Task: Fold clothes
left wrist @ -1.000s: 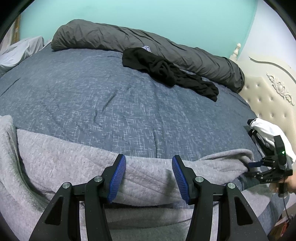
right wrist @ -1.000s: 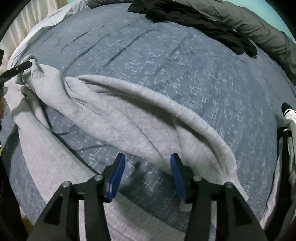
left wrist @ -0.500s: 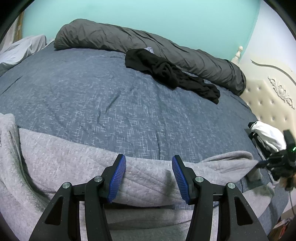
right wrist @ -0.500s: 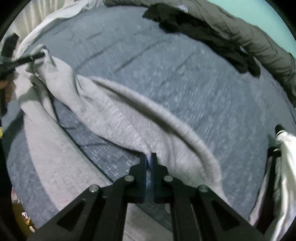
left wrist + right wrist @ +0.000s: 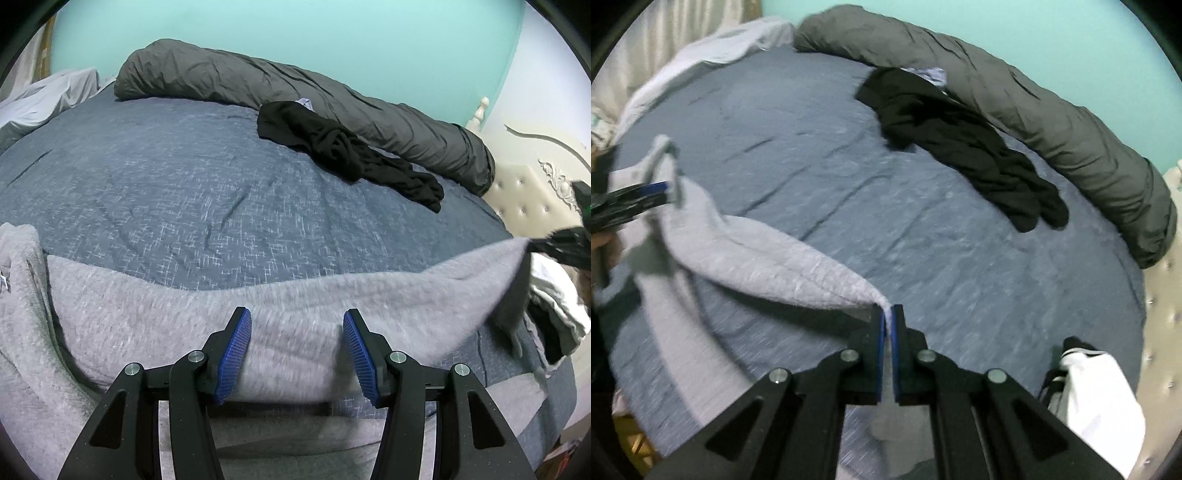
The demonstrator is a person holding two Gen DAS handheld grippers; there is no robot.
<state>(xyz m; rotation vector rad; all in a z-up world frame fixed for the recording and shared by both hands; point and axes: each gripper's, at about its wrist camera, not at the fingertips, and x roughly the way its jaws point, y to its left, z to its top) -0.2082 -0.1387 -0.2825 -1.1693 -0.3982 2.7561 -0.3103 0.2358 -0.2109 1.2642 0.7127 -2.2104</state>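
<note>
A light grey fleece garment (image 5: pixel 184 314) lies along the near side of the bed. My left gripper (image 5: pixel 297 314) keeps its blue pads half apart around a thick fold of it. In the right wrist view the cloth rises to the left gripper (image 5: pixel 661 188), so it looks gripped. My right gripper (image 5: pixel 887 308) is shut on an edge of the grey garment (image 5: pixel 757 251) and holds it above the bed. The cloth hangs stretched between the two grippers. The right gripper (image 5: pixel 554 243) shows blurred at the far right of the left wrist view.
The bed has a blue-grey cover (image 5: pixel 184 177). A crumpled black garment (image 5: pixel 351 151) lies at the back beside a rolled dark grey duvet (image 5: pixel 295 85). A white and black garment (image 5: pixel 1097 398) sits at the right edge by the cream tufted headboard (image 5: pixel 528 195).
The right gripper shut on the grey garment's edge, then rose, lifting that edge off the bed and pulling the cloth taut. The left gripper stayed put.
</note>
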